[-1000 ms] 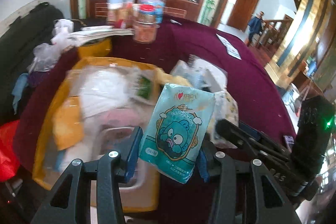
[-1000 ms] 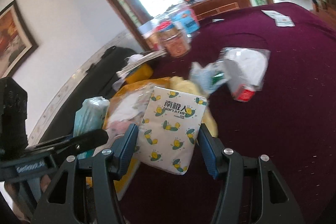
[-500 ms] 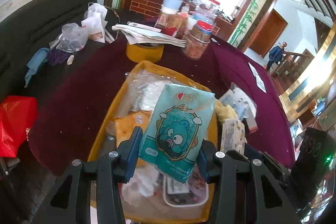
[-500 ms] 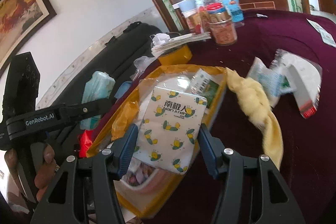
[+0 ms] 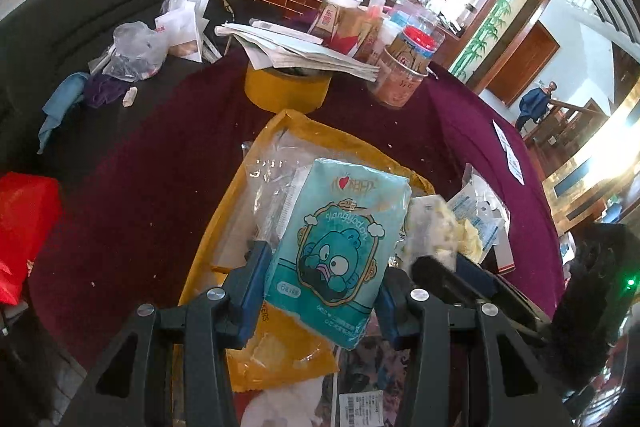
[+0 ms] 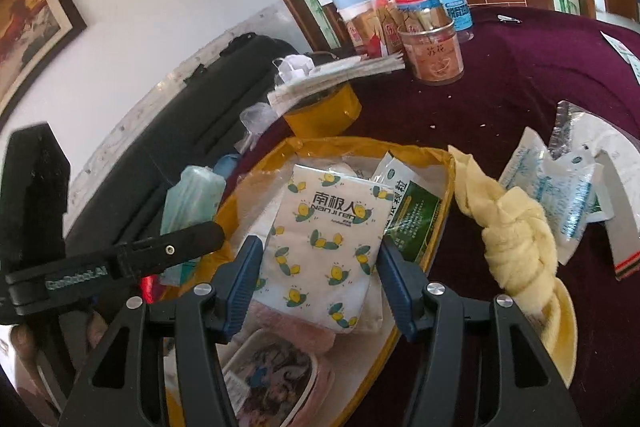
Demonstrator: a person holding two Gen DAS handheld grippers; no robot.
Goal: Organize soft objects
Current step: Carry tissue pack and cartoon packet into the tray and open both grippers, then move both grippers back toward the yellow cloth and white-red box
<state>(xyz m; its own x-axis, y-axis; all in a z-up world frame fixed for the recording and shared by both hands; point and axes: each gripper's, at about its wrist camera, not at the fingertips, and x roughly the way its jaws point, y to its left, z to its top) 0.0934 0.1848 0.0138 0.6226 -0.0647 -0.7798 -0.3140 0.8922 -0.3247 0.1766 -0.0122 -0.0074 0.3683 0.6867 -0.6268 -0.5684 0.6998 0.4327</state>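
Reading "Nan Ji ren" on white tissue pack [image 6: 324,251], "Hangyodon" on teal pack [image 5: 340,255]

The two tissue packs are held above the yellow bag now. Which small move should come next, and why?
Probably lower the right gripper a little and release its white lemon-print pack into the yellow bag. The pack hangs over the bag's open mouth, above the items already inside. The left gripper holds the teal pack over the same opening, so going one at a time seems safer.
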